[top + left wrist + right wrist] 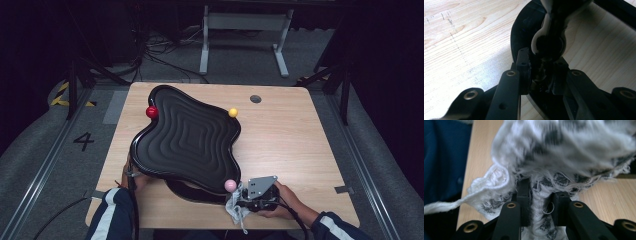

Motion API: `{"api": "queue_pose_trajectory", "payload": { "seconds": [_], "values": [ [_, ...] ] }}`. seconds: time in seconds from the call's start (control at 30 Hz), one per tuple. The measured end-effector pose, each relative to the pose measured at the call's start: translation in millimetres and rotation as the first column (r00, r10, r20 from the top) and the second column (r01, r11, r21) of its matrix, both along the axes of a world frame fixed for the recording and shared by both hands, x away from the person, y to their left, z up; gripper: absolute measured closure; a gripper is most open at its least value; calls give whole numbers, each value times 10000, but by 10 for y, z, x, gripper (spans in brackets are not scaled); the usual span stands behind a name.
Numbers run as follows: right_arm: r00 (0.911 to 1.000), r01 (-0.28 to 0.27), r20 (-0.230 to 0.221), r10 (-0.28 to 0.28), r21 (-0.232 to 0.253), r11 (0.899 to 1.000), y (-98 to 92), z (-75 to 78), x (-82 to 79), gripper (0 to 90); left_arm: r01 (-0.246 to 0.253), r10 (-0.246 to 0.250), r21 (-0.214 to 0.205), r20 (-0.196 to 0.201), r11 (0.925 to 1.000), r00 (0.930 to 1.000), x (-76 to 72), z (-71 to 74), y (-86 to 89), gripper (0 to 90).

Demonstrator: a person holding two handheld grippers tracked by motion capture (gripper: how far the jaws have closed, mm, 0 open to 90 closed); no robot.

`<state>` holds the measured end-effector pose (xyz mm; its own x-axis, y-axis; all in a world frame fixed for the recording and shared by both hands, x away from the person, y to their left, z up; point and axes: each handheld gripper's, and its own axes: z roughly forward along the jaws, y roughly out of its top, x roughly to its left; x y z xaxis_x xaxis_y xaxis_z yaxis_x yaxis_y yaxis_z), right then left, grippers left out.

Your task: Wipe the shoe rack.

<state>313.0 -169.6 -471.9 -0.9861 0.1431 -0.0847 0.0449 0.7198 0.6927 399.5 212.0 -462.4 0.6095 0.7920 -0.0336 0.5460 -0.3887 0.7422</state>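
- Evidently the black wavy tray at the centre of the high view is tilted up off the wooden surface, its near-left rim raised, probably so its face can be wiped.
- At lower left the left gripper has its jaws closed on the tray's rim, judging from its own view, where dark glossy plastic sits between them.
- At lower right the right gripper clamps a white patterned cloth, just beside the tray's near edge.
- Tray: glossy, ridged in concentric steps, with a red ball, a yellow ball and a pink ball at its corners.
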Motion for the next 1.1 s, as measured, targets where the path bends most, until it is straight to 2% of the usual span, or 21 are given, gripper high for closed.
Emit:
{"api": "queue_pose_trajectory", "payload": {
  "seconds": [0.03, 0.07, 0.13, 0.17, 0.2, 0.27, 0.37, 0.43, 0.47, 0.53, 0.6, 0.63, 0.67, 0.7, 0.77, 0.83, 0.87, 0.93, 1.03, 1.07, 1.1],
  "values": [
    [10000, 0, 0, 0, 0, 10000, 0, 0, 0, 726, 0, 0, 0, 0, 10000, 10000, 0, 0, 0, 745],
    [9986, 375, 368, -381, 155, 9992, 53, -21, -41, 723, -39, 39, -14, 32, 10000, 10000, -6, -5, -3, 745],
    [9973, 546, 481, -554, 186, 9983, 68, -25, -60, 727, -74, 74, -21, 40, 10000, 10000, -8, -6, 0, 745],
    [9926, 671, 1001, -691, 233, 9975, 93, -41, -106, 744, -139, 139, -182, 11, 9997, 9999, -12, -14, 9, 745],
    [9889, 906, 1162, -930, 262, 9955, 98, -49, -107, 751, -136, 137, -224, 22, 9997, 9999, -11, -17, 11, 744],
    [9817, 1337, 1317, -1374, 364, 9904, 99, -63, -65, 758, -81, 81, -35, 103, 10000, 9999, -6, -10, 12, 745],
    [9743, 1696, 1449, -1723, 306, 9850, 103, -62, 46, 771, -7, 6, 38, 159, 10000, 9999, -9, -14, 2, 745],
    [9757, 1688, 1372, -1710, 280, 9853, 97, -57, 85, 772, -12, 12, 8, 171, 10000, 9999, -7, -17, 4, 745],
    [9798, 1696, 1025, -1715, 269, 9851, 40, -41, 132, 775, -38, 37, 39, 177, 10000, 9998, -9, -16, -1, 745],
    [9847, 1426, 975, -1443, 233, 9895, -23, -20, 107, 780, -142, 130, 436, 276, 9989, 9995, -29, -4, -19, 745],
    [9910, 1172, 609, -1193, 371, 9924, -98, 0, 71, 788, -196, 184, 461, 262, 9987, 9995, -39, -3, -13, 744],
    [9910, 1172, 609, -1193, 371, 9924, -98, 0, 71, 788, -196, 184, 461, 262, 9987, 9995, -39, -3, -13, 744],
    [9959, 829, 347, -841, 354, 9959, -158, 28, 2, 788, -329, 319, 400, 245, 9987, 9992, -51, -5, 2, 744],
    [9959, 829, 347, -841, 354, 9959, -158, 28, 2, 788, -329, 319, 400, 245, 9987, 9992, -51, -5, 2, 744],
    [9993, 345, -165, -336, 601, 9976, -188, 53, -73, 785, -520, 507, 409, 318, 9978, 9982, -71, -10, 7, 744],
    [9986, 26, -527, 18, 828, 9966, -180, 86, -197, 750, -732, 706, 564, 458, 9957, 9964, -91, -6, 4, 745],
    [9982, 34, -593, 18, 865, 9962, -170, 91, -222, 749, -715, 699, 485, 335, 9963, 9970, -96, -7, 5, 745],
    [9979, -151, -614, 207, 900, 9958, -136, 92, -266, 746, -772, 761, 365, 316, 9963, 9966, -100, -14, 2, 745],
    [10000, -36, -16, 38, 895, 9960, 15, 70, -351, 741, -766, 755, 351, 294, 9964, 9967, -101, -14, 3, 745],
    [9989, 314, 313, -342, 842, 9959, 95, 44, -355, 750, -744, 735, 307, 301, 9968, 9968, -98, -16, 8, 745],
    [9989, 314, 313, -342, 842, 9959, 95, 44, -355, 750, -744, 735, 307, 301, 9968, 9968, -98, -16, 8, 745]
  ]
}}
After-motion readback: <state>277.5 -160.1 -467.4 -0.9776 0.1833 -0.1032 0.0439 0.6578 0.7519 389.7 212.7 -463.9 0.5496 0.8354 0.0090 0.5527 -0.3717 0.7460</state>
